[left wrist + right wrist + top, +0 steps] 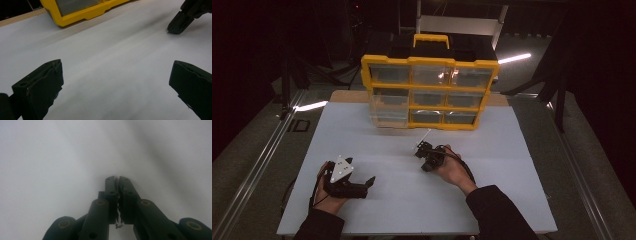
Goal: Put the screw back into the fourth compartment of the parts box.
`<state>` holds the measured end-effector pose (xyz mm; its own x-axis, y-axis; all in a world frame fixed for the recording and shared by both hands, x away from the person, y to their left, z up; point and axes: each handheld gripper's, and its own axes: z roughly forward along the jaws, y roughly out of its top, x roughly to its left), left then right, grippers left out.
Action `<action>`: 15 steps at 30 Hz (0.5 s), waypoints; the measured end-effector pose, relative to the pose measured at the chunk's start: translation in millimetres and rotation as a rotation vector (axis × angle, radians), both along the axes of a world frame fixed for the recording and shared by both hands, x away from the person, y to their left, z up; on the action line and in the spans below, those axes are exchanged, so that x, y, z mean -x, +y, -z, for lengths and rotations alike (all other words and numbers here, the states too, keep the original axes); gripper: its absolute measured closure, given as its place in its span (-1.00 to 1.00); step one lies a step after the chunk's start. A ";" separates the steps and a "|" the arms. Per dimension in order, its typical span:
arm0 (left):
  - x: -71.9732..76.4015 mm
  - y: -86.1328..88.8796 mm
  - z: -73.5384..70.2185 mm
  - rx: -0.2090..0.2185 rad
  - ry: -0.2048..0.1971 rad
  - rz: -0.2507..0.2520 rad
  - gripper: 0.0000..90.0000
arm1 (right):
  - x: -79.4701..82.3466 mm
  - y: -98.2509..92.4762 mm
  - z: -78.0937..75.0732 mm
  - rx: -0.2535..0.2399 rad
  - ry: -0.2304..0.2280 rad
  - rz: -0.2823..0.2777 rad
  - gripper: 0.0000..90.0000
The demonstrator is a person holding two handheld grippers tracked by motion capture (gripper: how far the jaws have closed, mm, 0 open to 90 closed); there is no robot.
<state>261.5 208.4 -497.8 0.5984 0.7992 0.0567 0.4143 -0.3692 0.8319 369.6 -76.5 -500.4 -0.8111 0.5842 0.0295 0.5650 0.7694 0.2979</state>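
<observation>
On the white table (pixel 377 145), ahead of the yellow organizer (pixel 429 90): right gripper (pixel 419 148) pressed together, nothing visible between; left gripper (pixel 362 187) spread wide, empty, well apart.

Right claw (pixel 117 180) pokes up from bottom, black, jaws squeezed together, only thin crack between them. Small silvery bit caught low between jaws, too tiny to tell. White counter (pixel 50 157) all around, blurry.
</observation>
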 end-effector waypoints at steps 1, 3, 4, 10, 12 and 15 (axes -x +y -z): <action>0.0 0.0 0.0 0.000 0.000 0.000 -1.00 | 0.0 0.0 0.0 0.000 0.000 0.000 0.93; 0.2 -0.1 -0.1 0.000 -0.001 0.001 -1.00 | 0.5 2.1 -0.2 0.019 -0.009 -0.007 0.94; 0.1 0.0 -0.1 0.001 -0.001 -0.001 -1.00 | 0.5 3.2 -0.4 0.030 -0.012 -0.014 0.94; 0.2 0.3 -0.2 0.003 -0.002 -0.001 -1.00 | -0.7 2.7 -0.4 0.024 -0.003 -0.010 0.95; 0.1 0.5 -0.2 0.003 -0.002 -0.002 -1.00 | -1.8 1.8 -1.0 0.020 0.009 -0.008 0.95; 0.0 0.7 -0.3 0.004 -0.003 -0.002 -1.00 | -2.4 1.1 -0.8 0.012 0.013 -0.005 0.95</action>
<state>261.5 209.1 -497.6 0.5963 0.8009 0.0554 0.4130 -0.3652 0.8343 372.0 -75.4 -499.5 -0.8135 0.5806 0.0327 0.5649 0.7757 0.2813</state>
